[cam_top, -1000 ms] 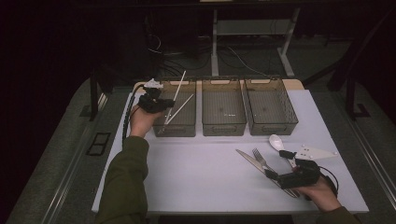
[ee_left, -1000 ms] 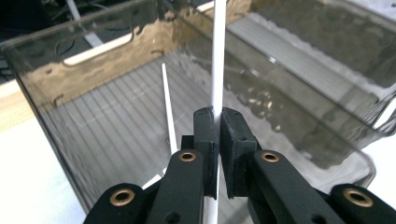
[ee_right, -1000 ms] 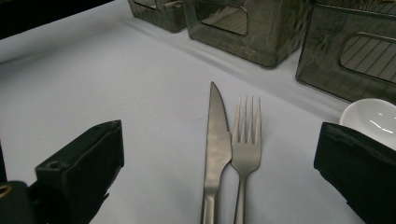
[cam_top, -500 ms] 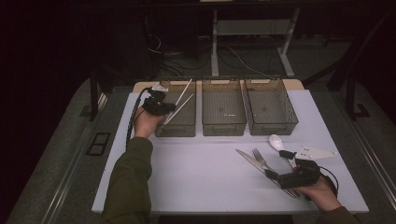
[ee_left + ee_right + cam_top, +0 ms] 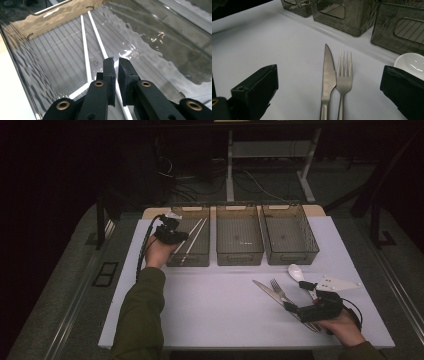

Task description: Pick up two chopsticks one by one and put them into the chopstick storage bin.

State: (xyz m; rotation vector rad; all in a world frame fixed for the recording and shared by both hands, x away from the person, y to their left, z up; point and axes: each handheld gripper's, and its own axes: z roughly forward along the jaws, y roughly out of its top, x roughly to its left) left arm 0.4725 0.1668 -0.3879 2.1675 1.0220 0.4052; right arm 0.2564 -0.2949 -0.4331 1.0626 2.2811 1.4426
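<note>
Chopsticks (image 5: 85,47) in left bin (image 5: 200,257), under near-closed left gripper (image 5: 116,61)

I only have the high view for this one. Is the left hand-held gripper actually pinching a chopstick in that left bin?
Observer: In the left gripper view, the left hand-held gripper has its jaws almost closed, and one chopstick runs through the narrow gap. I cannot tell whether it is pinched.
Operator: And the second stick?
Observer: The second chopstick lies free on the bin floor, beside the jaws.
Operator: Is the right one holding anything?
Observer: No. The right hand-held gripper is wide open, with the knife and fork flat on the table between its jaws.
</note>
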